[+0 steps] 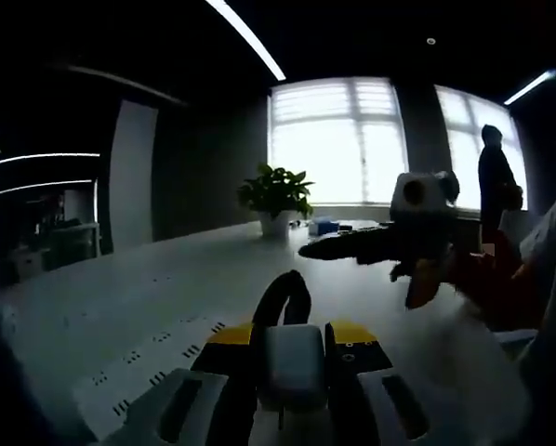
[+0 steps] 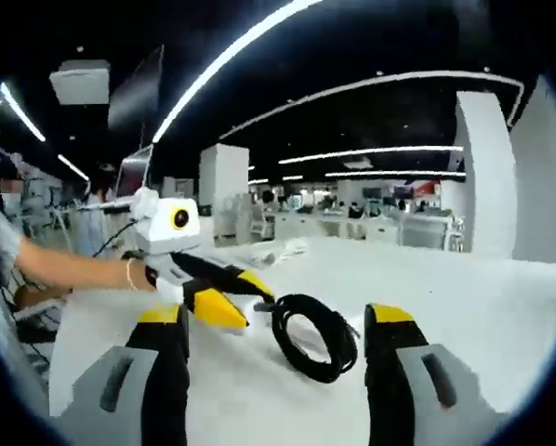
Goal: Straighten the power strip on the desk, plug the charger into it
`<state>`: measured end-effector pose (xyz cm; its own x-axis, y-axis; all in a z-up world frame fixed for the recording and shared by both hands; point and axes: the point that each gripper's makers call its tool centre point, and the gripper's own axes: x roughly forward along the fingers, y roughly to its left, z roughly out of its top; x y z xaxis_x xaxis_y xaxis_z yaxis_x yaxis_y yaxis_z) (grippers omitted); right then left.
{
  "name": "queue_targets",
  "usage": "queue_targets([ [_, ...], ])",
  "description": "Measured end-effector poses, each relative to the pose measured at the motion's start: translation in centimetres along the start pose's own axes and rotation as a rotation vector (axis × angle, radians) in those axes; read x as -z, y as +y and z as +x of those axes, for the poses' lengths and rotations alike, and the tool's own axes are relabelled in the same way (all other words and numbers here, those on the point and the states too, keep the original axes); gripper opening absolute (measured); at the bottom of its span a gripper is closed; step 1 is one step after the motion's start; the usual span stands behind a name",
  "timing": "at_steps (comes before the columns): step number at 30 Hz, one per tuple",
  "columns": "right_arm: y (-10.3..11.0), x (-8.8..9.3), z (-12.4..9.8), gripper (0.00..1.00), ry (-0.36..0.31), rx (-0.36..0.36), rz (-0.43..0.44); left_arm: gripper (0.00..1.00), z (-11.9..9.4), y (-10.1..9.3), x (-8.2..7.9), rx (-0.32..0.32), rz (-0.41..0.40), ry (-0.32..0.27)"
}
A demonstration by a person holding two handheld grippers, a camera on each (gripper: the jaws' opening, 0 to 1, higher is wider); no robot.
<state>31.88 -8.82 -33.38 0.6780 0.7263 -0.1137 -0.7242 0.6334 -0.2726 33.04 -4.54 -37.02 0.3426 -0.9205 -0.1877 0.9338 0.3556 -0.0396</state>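
Note:
In the left gripper view my left gripper (image 1: 292, 336) is shut on a white charger (image 1: 293, 364), whose black cable (image 1: 284, 297) loops up just past the yellow jaw tips. A long white power strip (image 1: 143, 364) with rows of socket holes lies on the desk at lower left, running askew. The right gripper (image 1: 317, 249) hovers dark above the desk to the right. In the right gripper view my right gripper (image 2: 278, 321) is open, its jaws wide apart around the coiled black cable (image 2: 315, 336). The left gripper (image 2: 245, 290) comes in from the left, held by a hand.
The pale desk (image 1: 194, 269) stretches far back. A potted plant (image 1: 276, 197) and small items stand at its far end by bright windows. A person (image 1: 496, 177) stands at the right. Office pillars and desks (image 2: 417, 228) lie beyond the table.

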Motion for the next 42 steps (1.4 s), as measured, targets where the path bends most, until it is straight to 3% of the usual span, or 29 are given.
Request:
queue_targets([
  [3, -0.7, 1.4, 0.1, 1.0, 0.119, -0.035, -0.204, 0.26, 0.0, 0.2, 0.0, 0.0, 0.003, 0.004],
  [5, -0.8, 2.0, 0.3, 1.0, 0.154, -0.103, -0.243, 0.26, 0.1, 0.3, -0.2, 0.001, 0.002, 0.002],
  [9, -1.6, 0.9, 1.2, 0.98, 0.067, -0.178, -0.121, 0.26, 0.1, 0.2, -0.2, 0.002, 0.003, 0.002],
  [13, -2.4, 1.6, 1.6, 0.83, 0.095, -0.229, -0.118, 0.26, 0.1, 0.1, -0.1, 0.005, -0.001, 0.006],
  [19, -2.2, 3.1, 2.3, 0.79, 0.125, -0.302, -0.098, 0.26, 0.1, 0.1, -0.3, 0.008, 0.001, 0.012],
  [28, -2.6, 3.8, 2.5, 0.72, 0.115, -0.316, -0.064, 0.26, 0.0, 0.2, -0.4, 0.012, -0.007, 0.013],
  [37, -2.9, 4.1, 2.8, 0.47, 0.112, -0.311, -0.052, 0.26, 0.0, 0.2, -0.4, 0.017, -0.016, 0.01],
  [42, -2.6, 4.3, 3.1, 0.42, 0.112, -0.316, -0.05, 0.26, 0.1, 0.2, -0.3, 0.019, -0.016, 0.012],
])
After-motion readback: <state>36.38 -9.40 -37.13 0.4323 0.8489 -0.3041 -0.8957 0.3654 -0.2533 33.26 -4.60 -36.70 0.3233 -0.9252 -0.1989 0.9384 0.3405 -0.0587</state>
